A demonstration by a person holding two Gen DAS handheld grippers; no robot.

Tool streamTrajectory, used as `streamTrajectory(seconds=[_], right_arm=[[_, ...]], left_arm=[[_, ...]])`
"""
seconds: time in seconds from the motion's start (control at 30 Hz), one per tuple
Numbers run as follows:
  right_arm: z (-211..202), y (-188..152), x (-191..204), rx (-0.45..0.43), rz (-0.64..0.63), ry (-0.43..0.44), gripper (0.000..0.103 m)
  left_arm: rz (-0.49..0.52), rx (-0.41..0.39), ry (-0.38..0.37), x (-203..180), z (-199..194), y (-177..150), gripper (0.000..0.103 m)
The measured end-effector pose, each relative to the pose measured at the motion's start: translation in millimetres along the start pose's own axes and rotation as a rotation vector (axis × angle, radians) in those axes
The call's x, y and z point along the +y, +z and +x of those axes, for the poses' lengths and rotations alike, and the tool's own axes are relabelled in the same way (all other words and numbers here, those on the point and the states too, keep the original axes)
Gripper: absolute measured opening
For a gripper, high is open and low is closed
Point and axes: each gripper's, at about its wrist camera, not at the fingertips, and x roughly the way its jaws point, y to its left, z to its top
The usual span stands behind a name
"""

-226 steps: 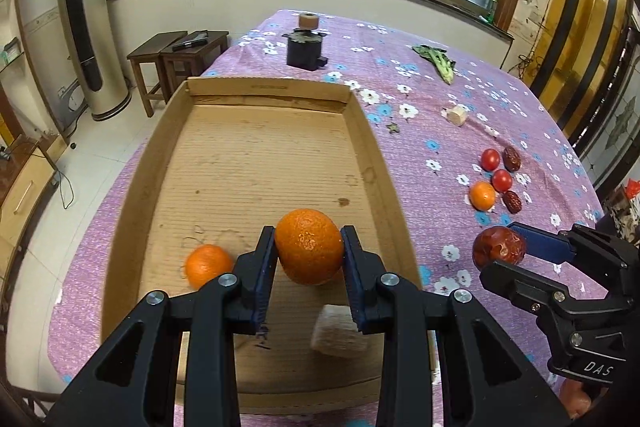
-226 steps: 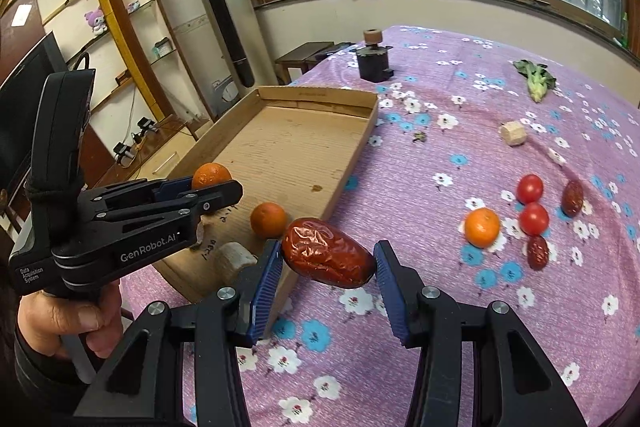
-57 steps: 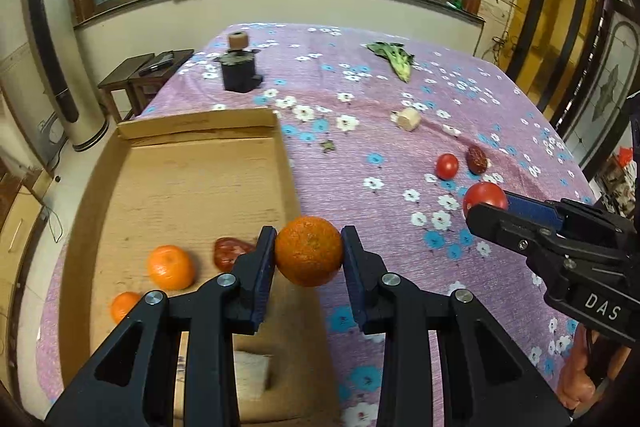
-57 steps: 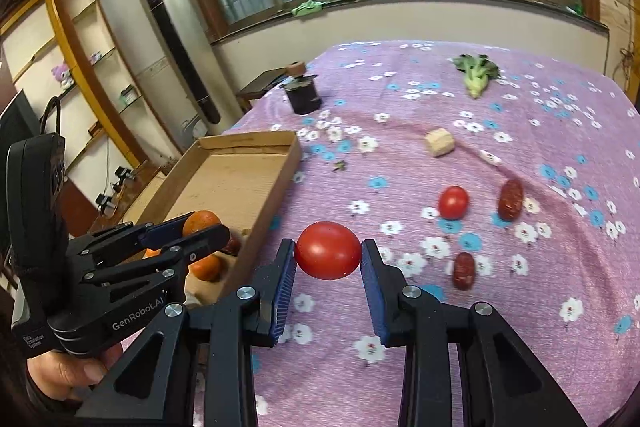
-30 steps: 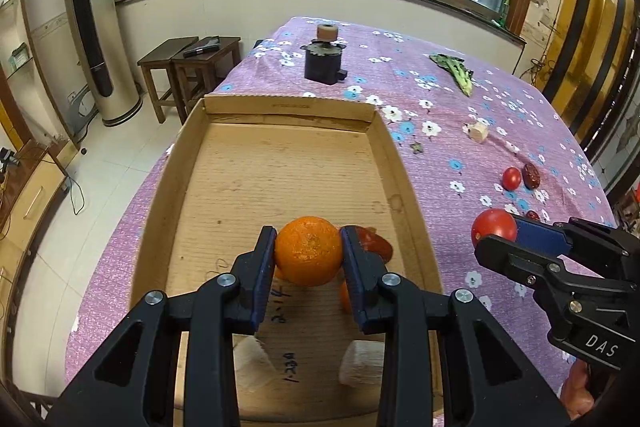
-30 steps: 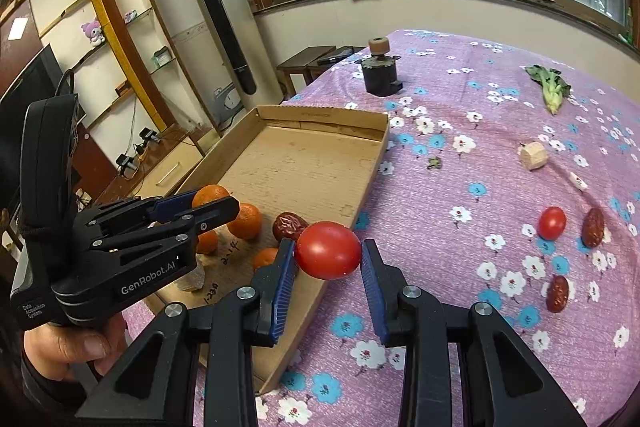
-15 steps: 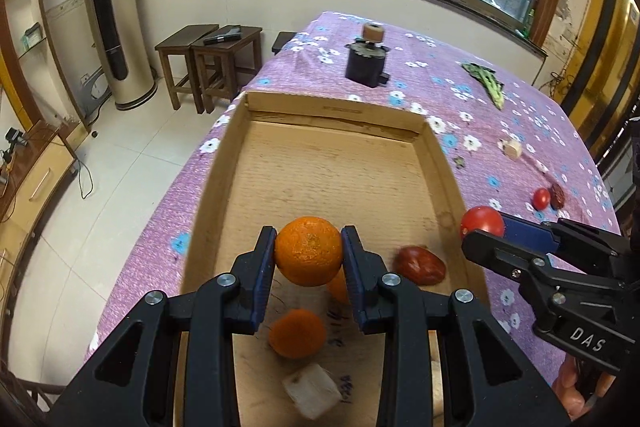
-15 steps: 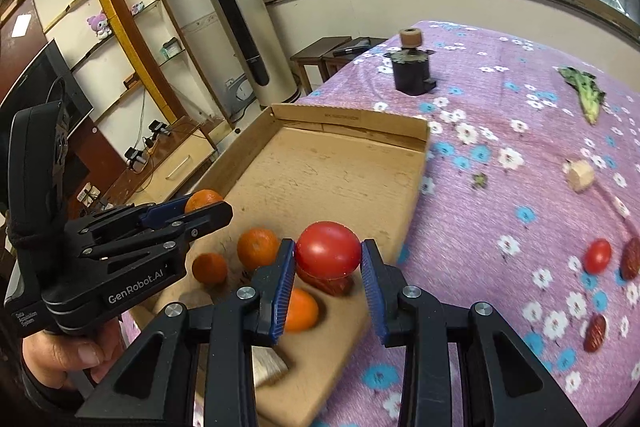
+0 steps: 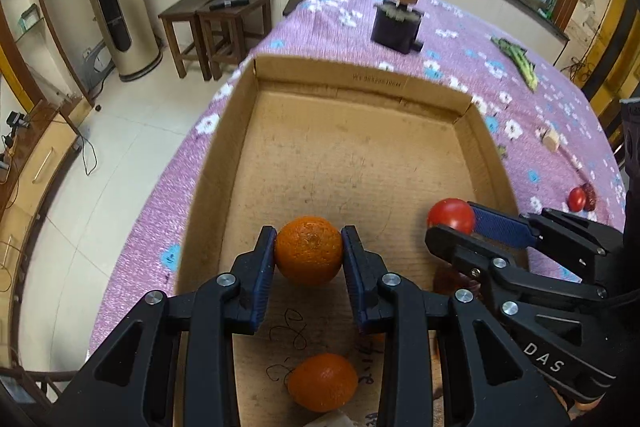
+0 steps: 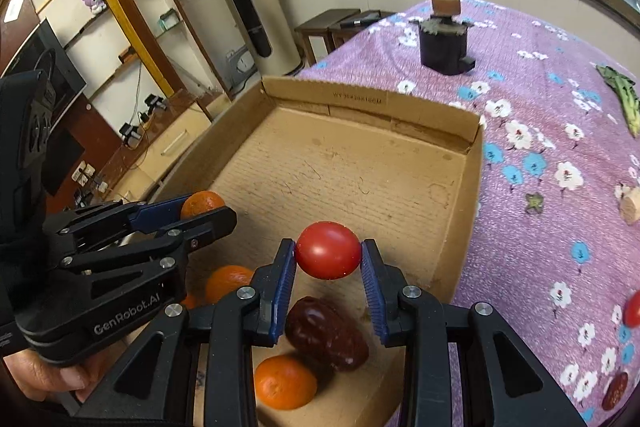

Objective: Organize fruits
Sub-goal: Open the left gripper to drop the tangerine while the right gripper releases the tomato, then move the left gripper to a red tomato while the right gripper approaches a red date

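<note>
My left gripper (image 9: 308,253) is shut on an orange (image 9: 308,250) and holds it over the near part of the cardboard tray (image 9: 360,75). My right gripper (image 10: 328,255) is shut on a red tomato (image 10: 328,250), also over the tray (image 10: 476,163), right of the left gripper; the tomato shows in the left wrist view (image 9: 450,215). In the tray lie small oranges (image 9: 322,382) (image 10: 284,381) (image 10: 226,281) and a dark red date (image 10: 326,333). On the cloth at the right lie a tomato (image 9: 577,199) and a date (image 9: 589,190).
A black grinder (image 9: 397,27) stands on the purple flowered cloth behind the tray. A green vegetable (image 9: 520,63) and a small wooden block (image 9: 551,139) lie at the right. Wooden stools (image 9: 216,11) and the floor are left of the table's edge.
Both grippers have moved forward and lower over the tray with their fruit still held. The tray's far wall is closer in both views.
</note>
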Motion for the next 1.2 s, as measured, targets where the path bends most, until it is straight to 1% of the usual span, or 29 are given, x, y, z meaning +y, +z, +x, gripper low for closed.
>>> streamTrajectory(seconds=[0.13,0.17,0.23,0.3,0.37,0.43,0.5,0.63,0.73,0.83,1.0,1.2], right_arm=[[12.3,-1.4,-0.5,0.031,-0.010,-0.002,0.034],[13.3,-1.5,0.0,0.031,-0.012,0.004,0.035],[14.3,-1.1,1.7,0.036,-0.022,0.000,0.036],[13.6,-0.7,1.3,0.038,-0.025,-0.007,0.037],[11.1,-0.6,-1.3,0.036,-0.015,0.004,0.041],[6.3,0.2,-3.6,0.026,-0.007,0.010,0.051],[-1.7,-1.7,-4.7,0.012,-0.002,0.018,0.051],[-18.1,-3.7,-6.5,-0.011,0.012,0.033,0.051],[-36.8,-9.1,-9.0,-0.040,0.018,0.034,0.052],[-53.4,-16.3,-14.5,-0.063,0.033,0.036,0.052],[-78.9,-33.3,-29.9,-0.090,0.072,0.019,0.052],[-97.3,-52.2,-49.9,-0.099,0.116,-0.016,0.052]], left_arm=[[0.017,0.048,0.013,-2.2,8.6,1.6,0.032],[0.032,0.044,0.028,-4.9,8.6,2.0,0.034],[0.039,0.049,0.052,-5.9,10.1,2.2,0.042],[0.023,0.052,0.047,-2.9,9.5,1.8,0.047],[-0.002,0.052,0.039,1.8,6.6,1.5,0.053],[-0.006,0.035,0.056,3.5,-0.4,0.2,0.061],[0.008,0.007,0.082,1.3,-8.8,-1.6,0.065],[0.026,-0.027,0.089,-5.8,-22.1,-5.9,0.066],[0.026,-0.054,0.079,-12.1,-33.1,-10.0,0.066],[0.030,-0.063,0.064,-18.8,-39.7,-12.1,0.066],[0.058,-0.079,0.043,-36.5,-50.5,-16.7,0.065],[0.091,-0.093,0.011,-60.9,-59.1,-20.0,0.065]])
